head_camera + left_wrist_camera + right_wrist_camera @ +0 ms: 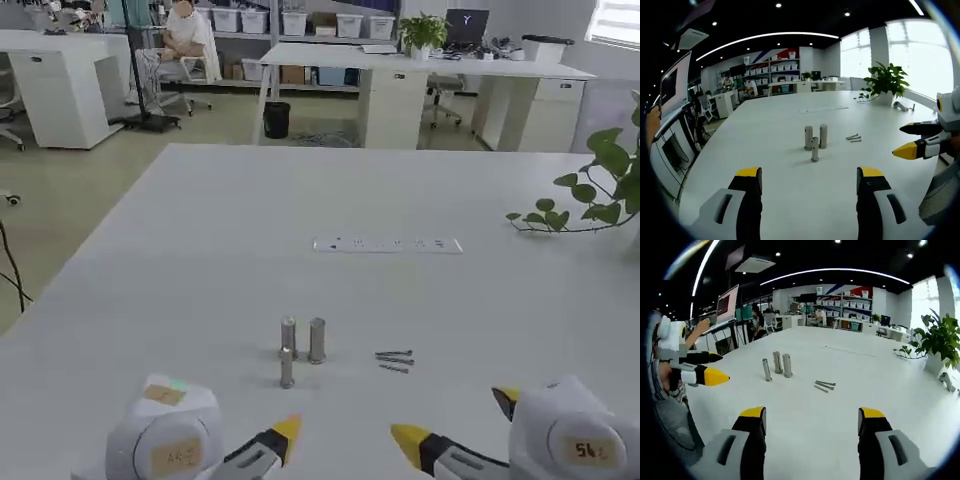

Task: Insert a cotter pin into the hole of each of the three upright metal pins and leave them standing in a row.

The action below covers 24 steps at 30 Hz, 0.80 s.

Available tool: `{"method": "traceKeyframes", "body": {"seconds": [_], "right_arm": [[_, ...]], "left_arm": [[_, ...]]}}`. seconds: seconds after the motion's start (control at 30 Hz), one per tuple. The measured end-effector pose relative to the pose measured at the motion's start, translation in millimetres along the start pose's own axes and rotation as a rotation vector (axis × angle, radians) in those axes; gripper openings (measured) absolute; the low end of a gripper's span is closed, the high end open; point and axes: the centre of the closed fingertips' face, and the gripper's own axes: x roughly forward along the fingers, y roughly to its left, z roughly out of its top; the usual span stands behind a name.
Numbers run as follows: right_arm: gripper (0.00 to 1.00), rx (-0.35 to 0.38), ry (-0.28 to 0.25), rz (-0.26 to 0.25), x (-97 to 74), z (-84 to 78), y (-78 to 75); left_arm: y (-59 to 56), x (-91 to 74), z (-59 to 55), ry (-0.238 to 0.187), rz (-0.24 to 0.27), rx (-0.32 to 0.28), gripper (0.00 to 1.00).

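White worktable [200, 260], white office desks [420, 62] beyond; three upright grey metal pins [317, 340] clustered, thin steel cotter pins [394, 359] beside. Left gripper [810, 180], right gripper [812, 420] gape wide, empty.

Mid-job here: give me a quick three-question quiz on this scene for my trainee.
1. Fill in: in the head view, the cotter pins lie on the table to the ___ of the metal pins.
2. How many metal pins stand upright? A two, B three, C four.
3. True or false: the right gripper is holding a cotter pin.
Key: 1 right; 2 B; 3 false, its fingers are open and empty.
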Motion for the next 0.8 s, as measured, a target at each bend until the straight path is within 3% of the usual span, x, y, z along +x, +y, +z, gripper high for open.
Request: {"method": "traceKeyframes", "body": {"seconds": [0.3, 0.8], "right_arm": [[0.79, -0.013, 0.051, -0.004, 2.5, -10.8, -0.2], [0.78, -0.025, 0.04, 0.006, 2.5, -8.1, 2.1]], "left_arm": [[0.2, 0.5, -1.0, 0.005, -0.001, -0.001, 0.74], [1.3, 1.7, -1.6, 0.008, -0.011, -0.02, 0.71]]}}
